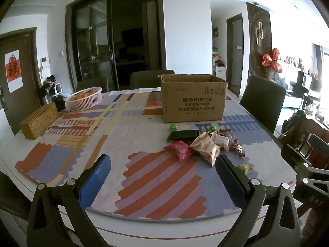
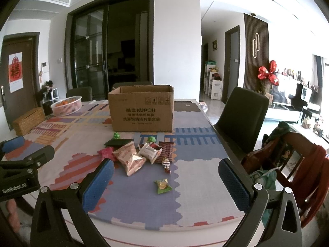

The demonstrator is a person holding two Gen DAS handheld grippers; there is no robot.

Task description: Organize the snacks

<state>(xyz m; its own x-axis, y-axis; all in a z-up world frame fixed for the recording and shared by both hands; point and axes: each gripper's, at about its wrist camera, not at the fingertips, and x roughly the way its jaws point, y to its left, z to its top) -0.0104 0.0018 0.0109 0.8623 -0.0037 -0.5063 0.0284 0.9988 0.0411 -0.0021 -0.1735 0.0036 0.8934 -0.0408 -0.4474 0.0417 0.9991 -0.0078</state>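
Left wrist view: the left tongs hang wide apart over the near edge of the tabletop, holding nothing.
Right wrist view: the right tongs are also spread wide and empty, above the patterned mat.
Snacks: a loose pile lies on the mat just in front of the cardboard box, not touching it.
In the pile: a red packet, two tan packets, a white packet, a dark flat packet.
Apart from the pile: a small green packet lies alone, nearer the tongs.
Green balls: two sit between pile and box; possibly wrapped sweets, too small to tell.
Box: upright, top flaps open.
Far left: a basket of oranges and a woven box.
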